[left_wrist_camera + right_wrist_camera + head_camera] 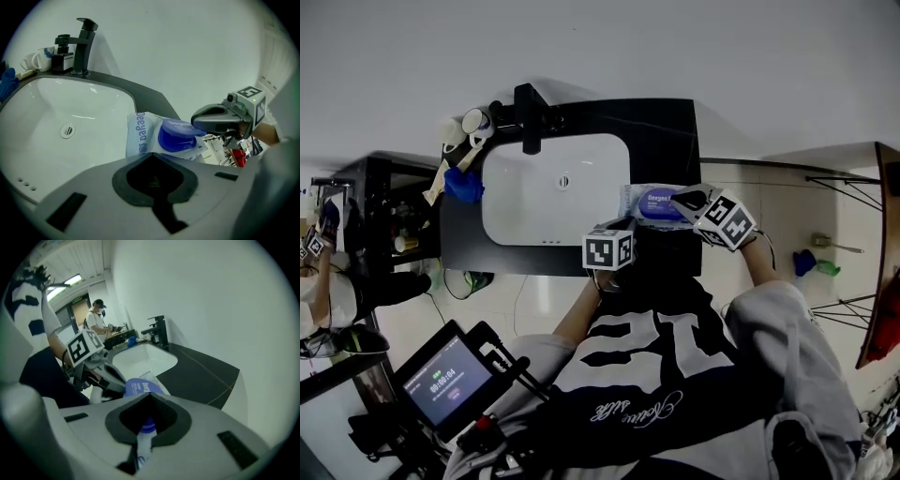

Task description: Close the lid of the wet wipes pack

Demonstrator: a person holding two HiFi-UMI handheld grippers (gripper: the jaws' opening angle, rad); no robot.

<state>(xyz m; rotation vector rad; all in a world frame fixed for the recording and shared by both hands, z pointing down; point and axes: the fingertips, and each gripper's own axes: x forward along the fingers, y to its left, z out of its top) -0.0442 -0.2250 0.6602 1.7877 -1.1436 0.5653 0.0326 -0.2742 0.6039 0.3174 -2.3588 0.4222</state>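
Note:
The wet wipes pack (654, 203) lies on the black counter right of the sink, white with a round blue lid (176, 135). The lid sits low over its blue base ring, slightly raised. My right gripper (694, 201) comes in from the right; its jaws are closed at the lid's right edge (199, 127), and blue and white of the pack (146, 427) show in the slit between them. My left gripper (623, 234) is at the pack's near edge, jaws shut with only dark between them; the pack's near end (140, 136) disappears behind them.
A white basin (553, 192) is set in the black counter (661, 127), with a black tap (528, 117) at the back and cups (464, 127) and a blue cloth (464, 185) to the left. The wall is just behind. Another person (98, 319) stands far off.

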